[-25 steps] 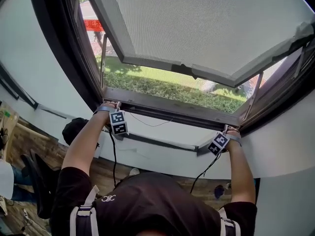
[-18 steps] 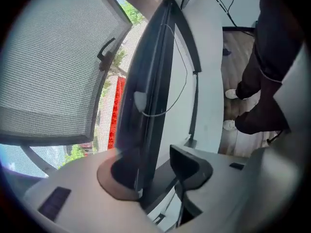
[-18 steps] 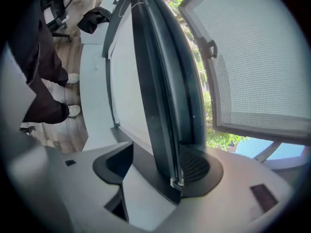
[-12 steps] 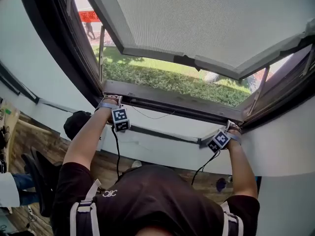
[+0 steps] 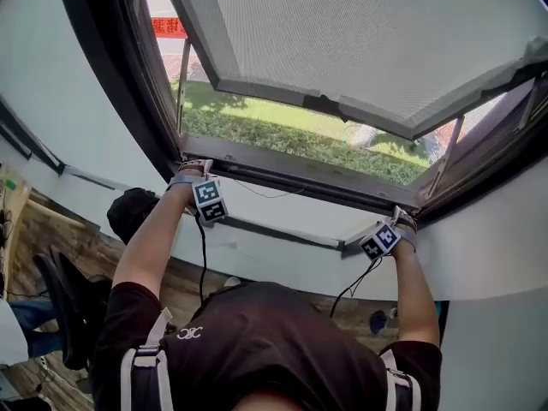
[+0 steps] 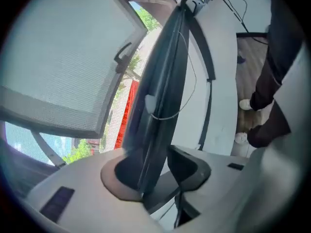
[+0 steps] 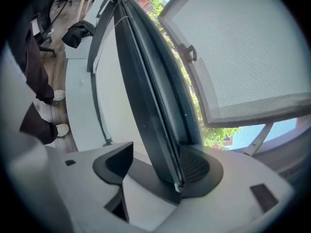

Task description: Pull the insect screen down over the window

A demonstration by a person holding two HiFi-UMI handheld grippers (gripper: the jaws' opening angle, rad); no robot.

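The insect screen's dark pull bar (image 5: 300,175) lies down along the window's bottom frame. In the head view my left gripper (image 5: 195,169) is at the bar's left end and my right gripper (image 5: 401,217) at its right end. In the left gripper view the bar (image 6: 163,76) runs between the jaws of the left gripper (image 6: 155,174). These jaws have just opened and do not press on it. In the right gripper view the bar (image 7: 150,91) stands between the spread pads of the right gripper (image 7: 158,171), whose jaws have also just been opening.
The window sash (image 5: 368,41) is swung outward above, with grass (image 5: 282,135) below it. A thin cord (image 5: 265,194) hangs off the bar over the white sill (image 5: 282,221). A black chair (image 5: 73,306) and a dark bag (image 5: 128,214) stand at the left on the wooden floor.
Both hands have stayed at the ends of the bar on the bottom frame. The marker cubes have rolled slightly, and the head view has shifted a little.
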